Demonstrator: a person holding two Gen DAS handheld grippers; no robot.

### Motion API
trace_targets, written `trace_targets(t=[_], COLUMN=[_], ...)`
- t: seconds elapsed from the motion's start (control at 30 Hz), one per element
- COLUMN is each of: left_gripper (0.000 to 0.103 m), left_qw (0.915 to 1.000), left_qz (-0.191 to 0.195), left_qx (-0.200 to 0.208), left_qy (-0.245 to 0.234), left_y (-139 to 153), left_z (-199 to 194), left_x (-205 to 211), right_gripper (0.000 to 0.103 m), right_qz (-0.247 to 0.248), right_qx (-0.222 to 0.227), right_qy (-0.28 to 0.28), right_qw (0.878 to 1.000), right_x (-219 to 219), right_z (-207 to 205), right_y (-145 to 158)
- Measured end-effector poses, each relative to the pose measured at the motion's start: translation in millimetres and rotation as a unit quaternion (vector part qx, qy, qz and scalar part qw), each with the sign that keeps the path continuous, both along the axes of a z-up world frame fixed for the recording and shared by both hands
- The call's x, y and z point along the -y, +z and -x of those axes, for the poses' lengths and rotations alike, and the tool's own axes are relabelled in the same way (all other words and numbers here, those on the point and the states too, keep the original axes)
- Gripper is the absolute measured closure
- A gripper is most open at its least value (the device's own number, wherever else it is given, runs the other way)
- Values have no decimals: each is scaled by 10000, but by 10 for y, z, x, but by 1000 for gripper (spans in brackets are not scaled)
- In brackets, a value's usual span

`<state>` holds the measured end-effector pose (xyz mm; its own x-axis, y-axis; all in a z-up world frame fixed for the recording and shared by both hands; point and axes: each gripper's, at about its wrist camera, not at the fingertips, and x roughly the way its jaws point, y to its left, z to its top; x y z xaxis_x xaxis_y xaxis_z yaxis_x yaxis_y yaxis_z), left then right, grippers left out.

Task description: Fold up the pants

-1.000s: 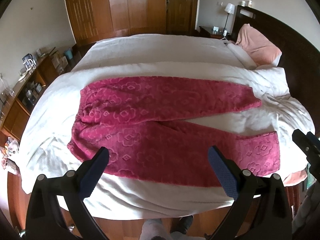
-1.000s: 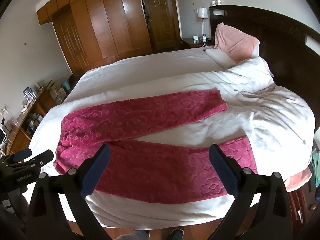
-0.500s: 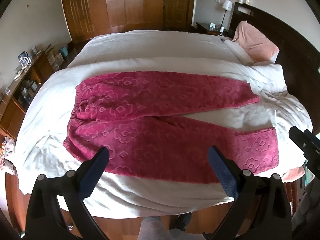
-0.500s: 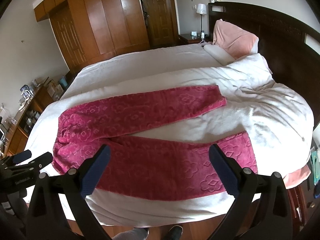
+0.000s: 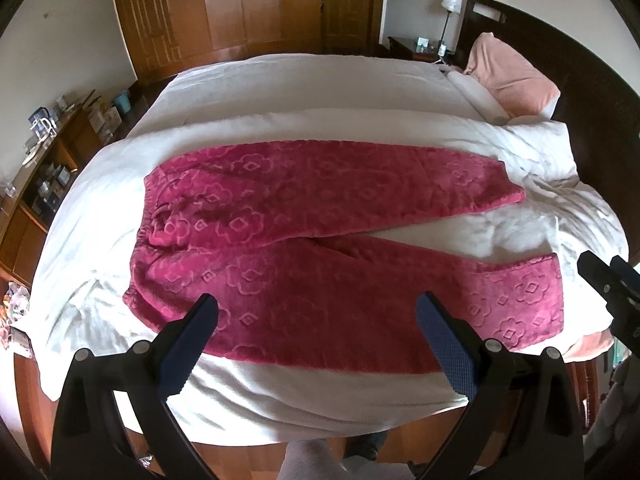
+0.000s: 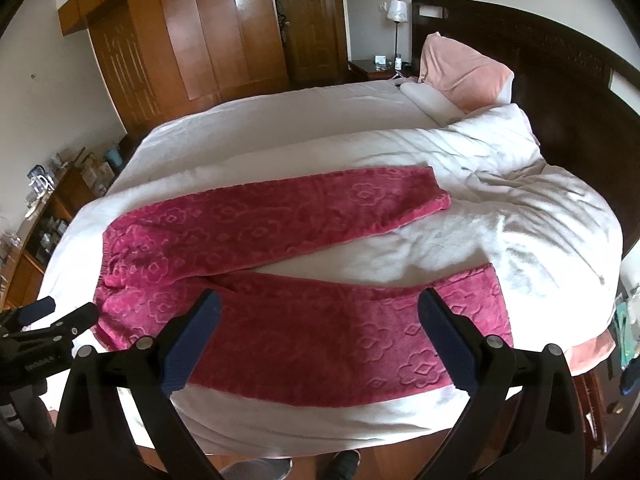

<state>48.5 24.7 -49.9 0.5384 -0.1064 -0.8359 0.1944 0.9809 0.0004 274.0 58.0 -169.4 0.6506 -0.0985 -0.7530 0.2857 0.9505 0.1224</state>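
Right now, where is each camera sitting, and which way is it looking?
Left wrist view: on the left gripper, above the bed's near edge, facing the pink pants; its open fingers and the right gripper show.
Right wrist view: on the right gripper, further toward the leg ends, facing the same way; the left gripper and the person's shoes show.
Both share the pants, white bed and pink pillow.

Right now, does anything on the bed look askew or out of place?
Nothing is damaged or spilled. The pink pants lie flat on the white duvet with their legs splayed apart, unfolded. The duvet is rumpled near the headboard.
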Motion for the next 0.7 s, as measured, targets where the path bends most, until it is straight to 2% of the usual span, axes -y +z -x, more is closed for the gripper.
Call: trace_targets(t=[0.3,0.7], left_gripper=[5,5], left_qw=[9999,9994], left_qz=[-60,-165], left_qx=[-89,-292], left_qy=[-35,9], left_y=[-69,-250], left_z=[-305,-829], left_x=[-61,-344], right_gripper=[3,3], right_qz=[128,125], right_qx=[-228,-554], right_qy=[-213,-366], right_qw=[9994,9977], right_x=[-19,-188], right_z=[-275,-742], right_y=[-67,-237])
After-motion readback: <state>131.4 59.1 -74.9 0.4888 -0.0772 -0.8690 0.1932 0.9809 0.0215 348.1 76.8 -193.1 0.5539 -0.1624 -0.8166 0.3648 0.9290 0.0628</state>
